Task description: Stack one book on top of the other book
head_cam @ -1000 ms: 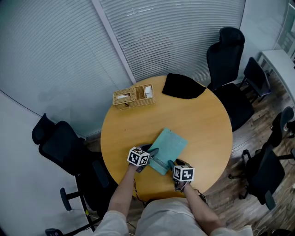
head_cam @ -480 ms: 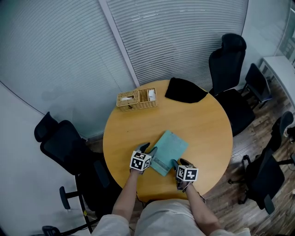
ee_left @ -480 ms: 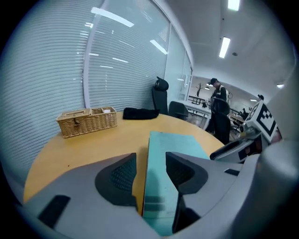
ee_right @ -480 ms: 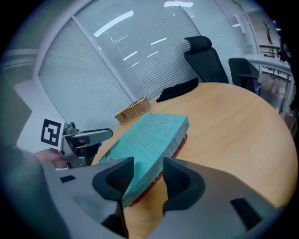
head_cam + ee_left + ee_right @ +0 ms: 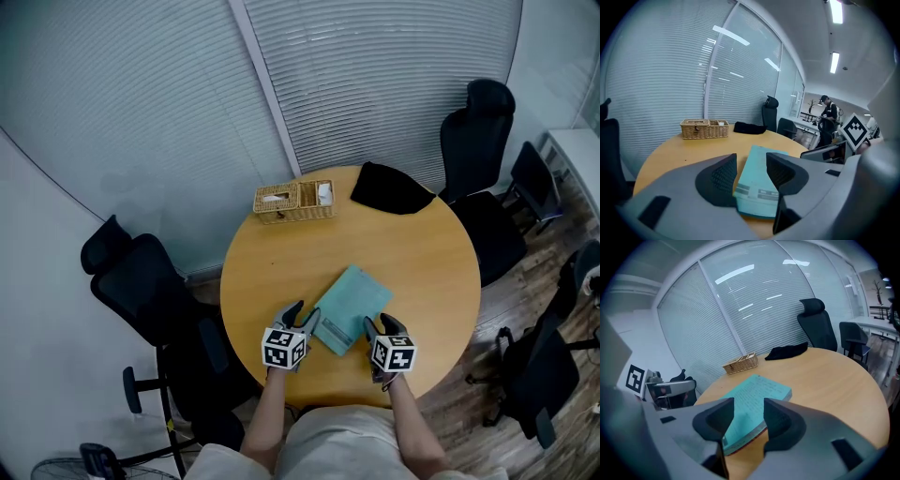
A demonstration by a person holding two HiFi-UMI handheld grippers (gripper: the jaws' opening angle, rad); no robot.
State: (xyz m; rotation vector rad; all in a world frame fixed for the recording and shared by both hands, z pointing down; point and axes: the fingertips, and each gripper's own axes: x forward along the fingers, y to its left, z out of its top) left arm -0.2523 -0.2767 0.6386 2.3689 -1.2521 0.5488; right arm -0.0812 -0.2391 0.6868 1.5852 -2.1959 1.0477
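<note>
A teal book lies flat on the round wooden table, near its front edge. In the right gripper view a dark red edge shows under the teal book, like a second book beneath. My left gripper hovers at the book's near-left corner, open, with the book seen low between its jaws and untouched. My right gripper hovers at the near-right corner. Its jaws are opening, and the book lies beyond them without touching the pads. Both grippers point down toward the book.
A wicker basket and a black cloth sit at the table's far side. Black office chairs stand around the table. Window blinds fill the wall behind. A person stands far off in the left gripper view.
Both grippers have lifted off the book's near corners and drawn back toward me. The teal book stays flat where it was.
</note>
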